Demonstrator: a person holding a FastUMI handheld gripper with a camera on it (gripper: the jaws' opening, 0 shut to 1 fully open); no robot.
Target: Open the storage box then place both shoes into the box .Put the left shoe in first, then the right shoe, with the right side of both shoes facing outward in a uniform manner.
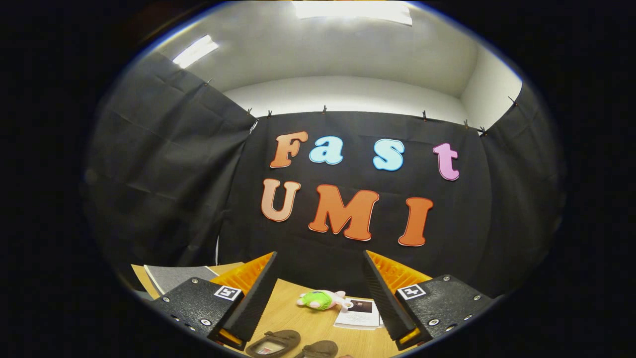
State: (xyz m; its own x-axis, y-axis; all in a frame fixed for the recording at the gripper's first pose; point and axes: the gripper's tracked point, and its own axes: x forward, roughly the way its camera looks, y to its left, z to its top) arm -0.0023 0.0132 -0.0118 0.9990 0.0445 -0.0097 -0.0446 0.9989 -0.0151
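Wooden tabletop carries two shoes between the fingers of the hand-held gripper (spread wide, gripping nothing); plush toy lies beyond.

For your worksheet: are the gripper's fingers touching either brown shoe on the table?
Apart. The gripper view shows the open gripper raised, with bare table between its fingers and the shoes below.

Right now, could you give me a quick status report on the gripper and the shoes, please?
Gripper open, holding nothing, raised above the table. Two shoes on the table between the fingers, near side. Plush toy and paper beyond them.
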